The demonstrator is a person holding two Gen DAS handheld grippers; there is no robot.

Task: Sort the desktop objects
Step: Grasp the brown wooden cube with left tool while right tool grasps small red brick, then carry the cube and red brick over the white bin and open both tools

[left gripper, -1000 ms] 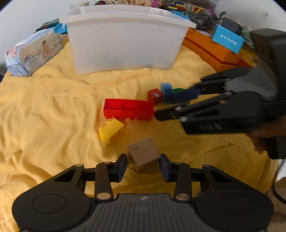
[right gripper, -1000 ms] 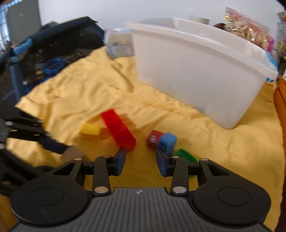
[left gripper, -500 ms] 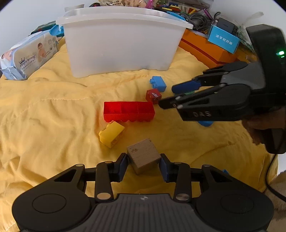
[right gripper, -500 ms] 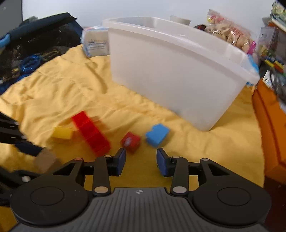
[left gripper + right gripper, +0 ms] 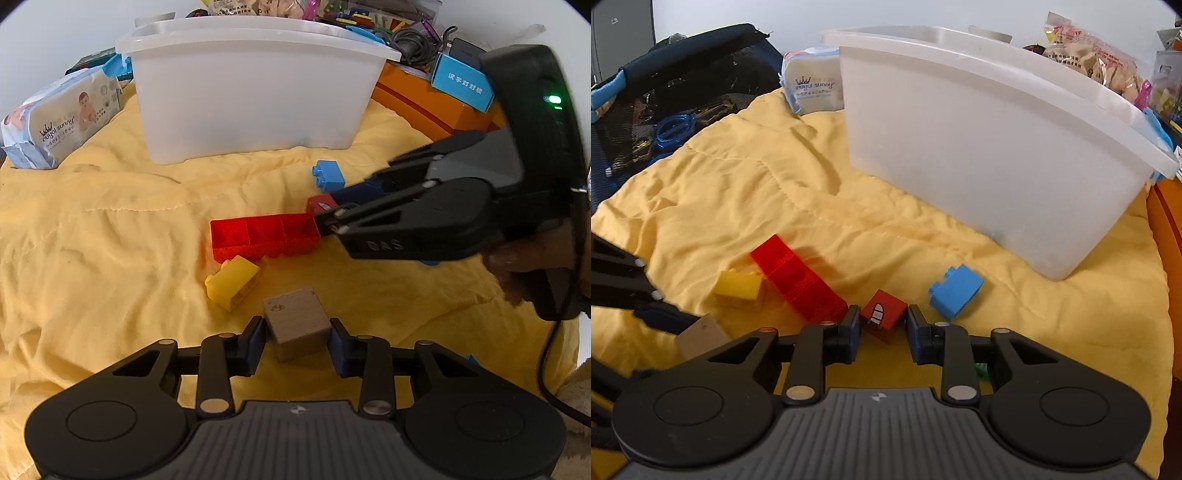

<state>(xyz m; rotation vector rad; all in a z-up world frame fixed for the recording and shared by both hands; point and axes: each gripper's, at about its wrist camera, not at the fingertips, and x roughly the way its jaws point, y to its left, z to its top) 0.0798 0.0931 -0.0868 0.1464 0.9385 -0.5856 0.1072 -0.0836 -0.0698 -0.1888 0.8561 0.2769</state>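
As the right claw (image 5: 881, 334) had just been closing around the small red cube (image 5: 883, 314), the left claw (image 5: 295, 345) gripped the wooden block (image 5: 297, 328), readying both for sorting.

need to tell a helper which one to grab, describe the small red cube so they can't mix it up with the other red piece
Start at the big white plastic bin on the yellow quilt. In front of it, between the long translucent red brick and the blue studded brick, sits the small red cube. It alone bears a white printed mark, and the right gripper straddles it.
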